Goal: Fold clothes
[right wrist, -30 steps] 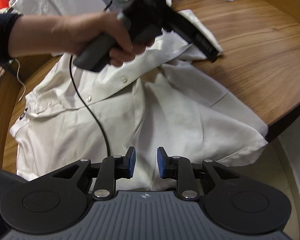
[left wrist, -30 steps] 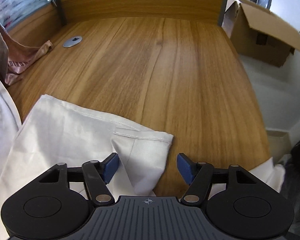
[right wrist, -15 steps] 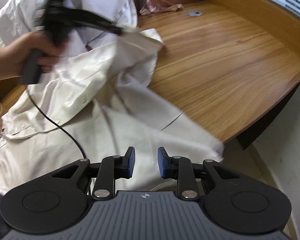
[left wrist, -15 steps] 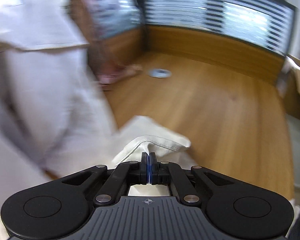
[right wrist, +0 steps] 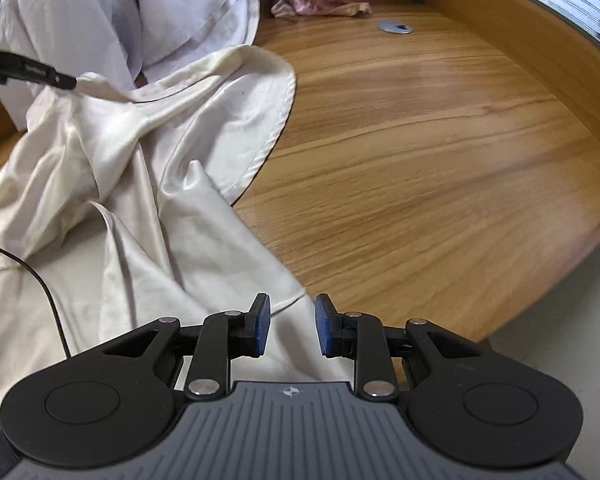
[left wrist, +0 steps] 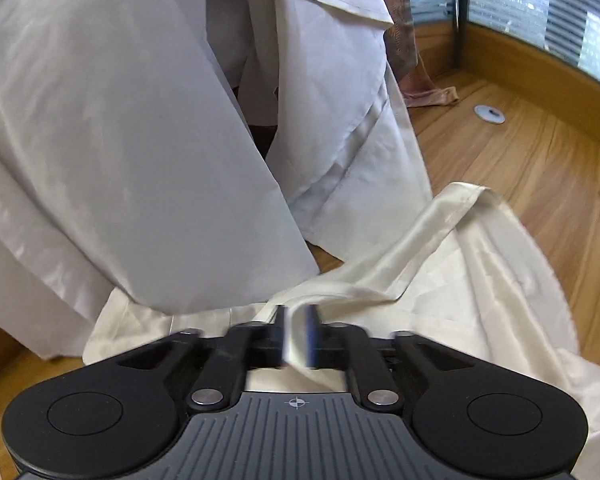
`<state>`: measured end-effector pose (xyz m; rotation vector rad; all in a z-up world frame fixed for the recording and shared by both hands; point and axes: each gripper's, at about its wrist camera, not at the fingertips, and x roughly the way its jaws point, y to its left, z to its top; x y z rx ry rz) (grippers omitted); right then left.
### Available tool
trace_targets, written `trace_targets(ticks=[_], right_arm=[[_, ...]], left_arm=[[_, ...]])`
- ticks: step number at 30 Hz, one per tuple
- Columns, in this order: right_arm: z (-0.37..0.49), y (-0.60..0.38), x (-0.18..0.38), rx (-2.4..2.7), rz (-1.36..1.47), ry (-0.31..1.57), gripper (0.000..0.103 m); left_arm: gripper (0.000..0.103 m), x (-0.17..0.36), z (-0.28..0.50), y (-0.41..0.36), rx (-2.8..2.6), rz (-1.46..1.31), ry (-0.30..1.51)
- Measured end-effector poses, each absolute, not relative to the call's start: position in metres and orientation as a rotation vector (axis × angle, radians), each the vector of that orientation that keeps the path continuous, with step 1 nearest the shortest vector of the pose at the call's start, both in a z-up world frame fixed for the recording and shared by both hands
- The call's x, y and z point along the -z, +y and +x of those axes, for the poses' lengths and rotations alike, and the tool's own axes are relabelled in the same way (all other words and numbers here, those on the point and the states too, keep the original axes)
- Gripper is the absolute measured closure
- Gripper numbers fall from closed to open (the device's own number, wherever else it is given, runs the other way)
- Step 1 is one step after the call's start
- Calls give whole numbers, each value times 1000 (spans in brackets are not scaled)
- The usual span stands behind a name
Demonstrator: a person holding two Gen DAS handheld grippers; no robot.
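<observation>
Shirt: our cream shirt (right wrist: 148,208) lies rumpled on the desk (right wrist: 440,152).
Left gripper (left wrist: 298,336): clamped on the shirt's fabric.
Right gripper (right wrist: 289,330): jaws apart above its hem.

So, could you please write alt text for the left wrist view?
The left gripper is shut on a fold of the cream satin shirt, lifting it off the wooden table. A white cotton garment hangs close on the left.
</observation>
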<state>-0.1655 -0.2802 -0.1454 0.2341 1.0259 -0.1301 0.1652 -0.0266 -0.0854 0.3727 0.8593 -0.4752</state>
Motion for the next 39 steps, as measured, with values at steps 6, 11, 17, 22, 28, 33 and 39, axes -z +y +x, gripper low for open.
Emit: trace_targets(ticks=[6,11,17,22,28,33,39], right_arm=[[-155,-281,154,94,199,1056,81],[-162,-277,143,116,204,1022,102],[-182,-256,120,90,282,996,102],[-195,-229,112,30,361,1005,102],[-193,-198,136,-32,443,1055,101],[-199,-184,139,-23,495,1051,98],[-225,-206,123,206,560,962,90]], left_arm=[[60,76,157,-40,551,356,858],[55,77,153,-76,661,360,866],[51,92,151,-134,804,369,912],[51,114,138,-183,894,420,939],[51,130,124,-218,960,475,941],[51,137,123,-232,976,484,948],[48,141,132,-236,954,483,942]])
